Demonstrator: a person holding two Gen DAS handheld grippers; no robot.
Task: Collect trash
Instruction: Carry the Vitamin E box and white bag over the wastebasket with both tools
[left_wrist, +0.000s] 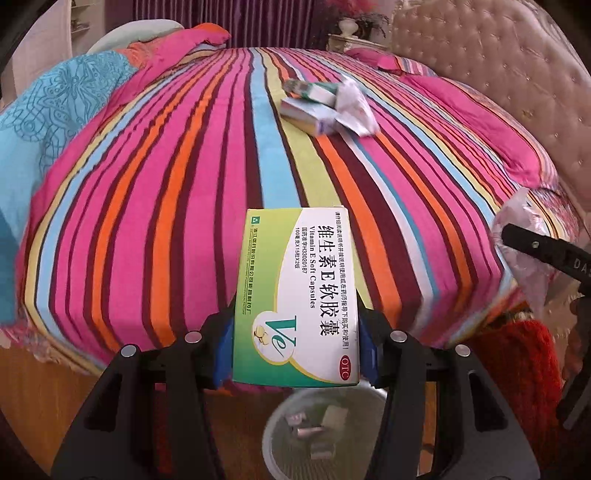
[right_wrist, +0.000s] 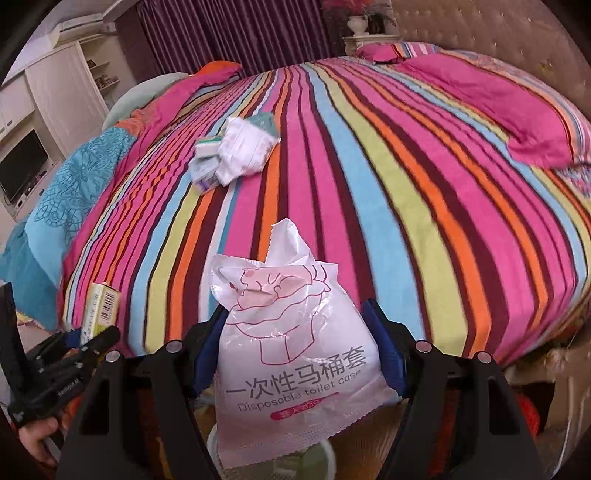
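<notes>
The left gripper (left_wrist: 295, 354) pinches a Vitamin E capsule box (left_wrist: 297, 295) between its blue pads (left_wrist: 224, 354). The box is green and white, printed with Chinese text, "Vitamin E Soft Capsules", a large "Ve" and a red OTC mark. It stands lengthwise along the fingers, its far end reaching out over the near edge of the striped bedspread (left_wrist: 166, 203). Both long sides of the box touch the pads, so the jaws are closed on it. Below the box, near the floor, a white wastebasket (left_wrist: 273, 443) holds a few pieces of trash, too blurred to name; the box hangs just above its rim.

Farther across the bed, right of centre, lies a small pile of trash (left_wrist: 325, 105): two flat medicine boxes and a crumpled white wrapper, touching one another.

At the right, the right gripper (right_wrist: 299, 354) pinches a disposable toilet cover packet (right_wrist: 295, 354), a soft white and pink plastic pouch with a pink line drawing and the words "Disposable toilet case". Its torn top points away toward the bed and its sealed bottom hangs down past the fingers. The blue pads (right_wrist: 388, 354) press on both sides of the packet, so these jaws are also closed on their load. The packet hangs at the near edge of the bed, above the wastebasket's pale rim (right_wrist: 212, 443), partly visible beneath it.
</notes>
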